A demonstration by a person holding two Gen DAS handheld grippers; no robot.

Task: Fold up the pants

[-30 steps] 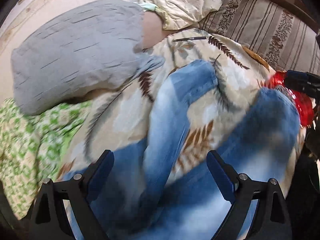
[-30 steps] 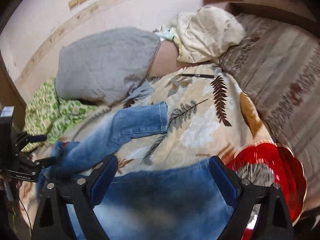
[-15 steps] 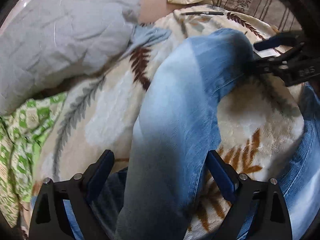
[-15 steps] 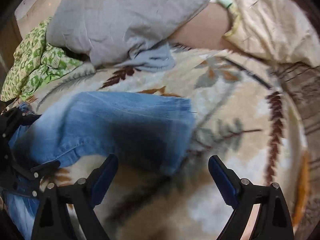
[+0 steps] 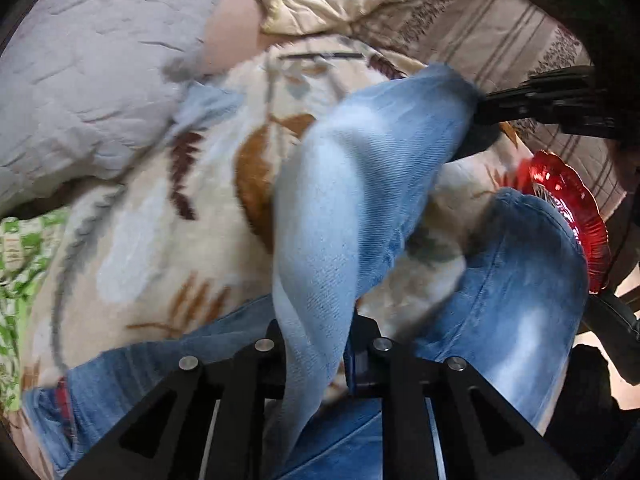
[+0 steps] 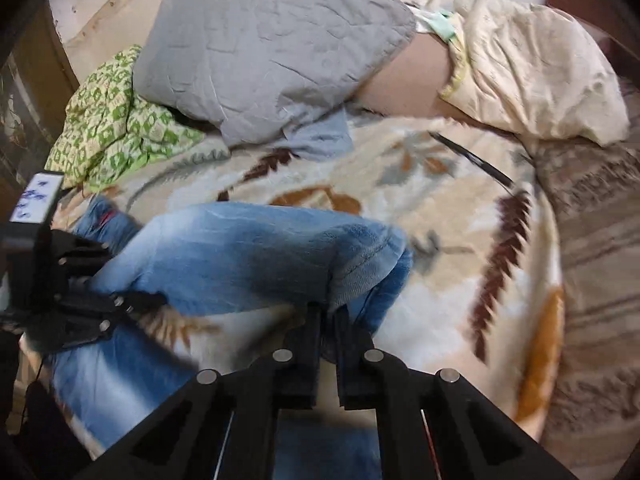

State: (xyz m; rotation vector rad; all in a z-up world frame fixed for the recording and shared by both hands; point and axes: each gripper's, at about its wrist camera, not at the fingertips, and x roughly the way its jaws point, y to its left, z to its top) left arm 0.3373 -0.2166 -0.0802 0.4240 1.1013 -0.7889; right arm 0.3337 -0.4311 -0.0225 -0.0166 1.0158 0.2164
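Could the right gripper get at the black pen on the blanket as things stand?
Probably not yet. The right gripper has just closed on the jeans at the leg's hem, so its fingers are occupied. The black pen lies uncovered on the blanket beyond the hem; nothing else blocks it.

Bare blanket [image 6: 448,312] beyond the jeans [image 6: 248,260]; grey pillow [image 6: 272,40] and pen [image 6: 472,156] crowd its far edge.

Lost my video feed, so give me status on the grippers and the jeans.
Left gripper just closed on jeans leg mid-length. Right gripper just closed on its hem. Other leg flat on blanket. Red dish beside jeans.
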